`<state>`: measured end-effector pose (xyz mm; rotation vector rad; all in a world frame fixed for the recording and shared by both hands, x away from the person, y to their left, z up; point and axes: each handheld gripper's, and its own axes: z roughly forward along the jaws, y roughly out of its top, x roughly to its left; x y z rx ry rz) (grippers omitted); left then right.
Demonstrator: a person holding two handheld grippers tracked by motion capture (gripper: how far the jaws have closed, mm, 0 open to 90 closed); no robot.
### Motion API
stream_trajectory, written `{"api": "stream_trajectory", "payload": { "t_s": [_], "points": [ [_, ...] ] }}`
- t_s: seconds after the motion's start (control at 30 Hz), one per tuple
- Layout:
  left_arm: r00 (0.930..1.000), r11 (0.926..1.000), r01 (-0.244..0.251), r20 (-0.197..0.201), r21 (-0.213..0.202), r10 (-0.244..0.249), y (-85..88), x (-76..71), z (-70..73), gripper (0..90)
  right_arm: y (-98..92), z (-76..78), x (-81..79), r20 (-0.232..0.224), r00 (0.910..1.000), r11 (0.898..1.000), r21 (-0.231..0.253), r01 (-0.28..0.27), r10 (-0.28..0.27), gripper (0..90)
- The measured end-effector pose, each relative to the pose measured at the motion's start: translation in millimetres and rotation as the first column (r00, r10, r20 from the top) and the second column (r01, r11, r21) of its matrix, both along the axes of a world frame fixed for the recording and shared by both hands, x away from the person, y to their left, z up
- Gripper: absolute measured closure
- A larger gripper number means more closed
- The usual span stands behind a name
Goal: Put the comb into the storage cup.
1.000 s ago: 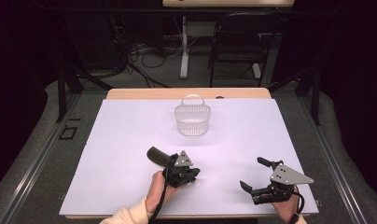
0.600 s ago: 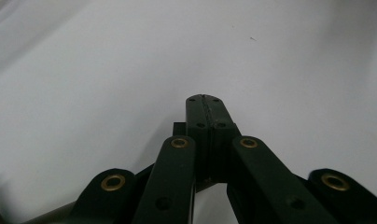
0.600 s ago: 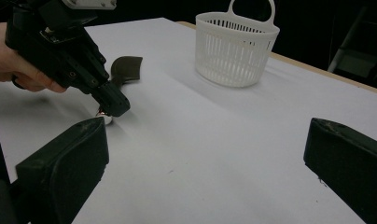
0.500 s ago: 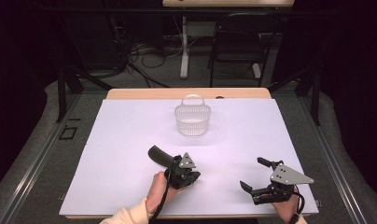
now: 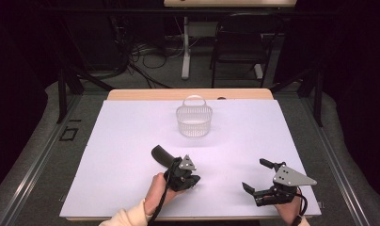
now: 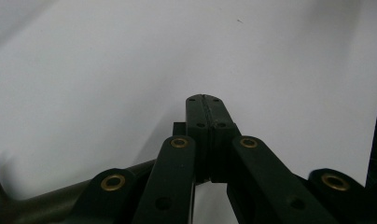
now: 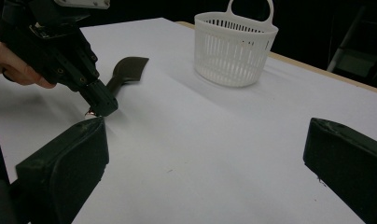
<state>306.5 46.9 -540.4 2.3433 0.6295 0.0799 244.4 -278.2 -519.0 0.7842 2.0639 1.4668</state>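
Observation:
A white slatted basket (image 5: 193, 121) with a loop handle stands upright toward the back of the table, also seen in the right gripper view (image 7: 235, 49). A black spatula-like utensil (image 5: 161, 154) lies flat near the front, its blade pointing left and back (image 7: 127, 69). My left gripper (image 5: 190, 181) is shut, its pads (image 6: 203, 119) pressed together with nothing visible between them. Its tip rests at the table right beside the utensil's handle (image 6: 32, 205). My right gripper (image 5: 257, 175) lies low near the front right, open (image 7: 205, 140), with bare table between its fingers.
A white sheet (image 5: 131, 141) covers the table, with a strip of bare wood (image 5: 146, 95) along the far edge. Dark floor, cables and a chair (image 5: 240, 47) lie beyond the table.
The left gripper has tipped slightly over the utensil's handle. The right gripper, basket and utensil have stayed put.

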Motion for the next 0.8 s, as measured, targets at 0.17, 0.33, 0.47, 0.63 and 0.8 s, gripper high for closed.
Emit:
{"api": "stream_trajectory", "payload": {
  "t_s": [0.17, 0.33, 0.47, 0.63, 0.8],
  "points": [
    [0.9997, 0.9998, 0.016, -0.020, 0.007, -0.016, 1.9, -1.8, 1.1, 90.0, -0.4, 0.2, -0.2, -0.001, 1.0000, 1.000, -0.001, 0.001, -0.001, 0.0],
    [0.9994, 0.9996, 0.024, -0.025, 0.016, -0.023, 4.0, -2.5, 2.4, 90.0, -0.5, 0.2, -0.1, -0.001, 1.0000, 1.000, -0.001, 0.001, -0.001, 0.0],
    [0.9989, 0.9992, 0.032, -0.035, 0.022, -0.031, 7.0, -2.5, 3.0, 90.0, -0.6, 0.2, 0.0, -0.001, 1.0000, 1.000, -0.001, 0.001, -0.001, 0.0],
    [0.9973, 0.9984, 0.049, -0.056, 0.028, -0.047, 10.7, -3.5, 4.4, 90.0, -0.9, 0.4, -0.1, -0.001, 1.0000, 1.000, -0.002, 0.002, -0.002, 0.0],
    [0.9958, 0.9971, 0.065, -0.067, 0.039, -0.062, 13.5, -5.3, 5.3, 90.0, -1.3, 0.6, -0.5, -0.002, 1.0000, 1.000, -0.001, 0.005, -0.005, 0.0]
  ]
}}
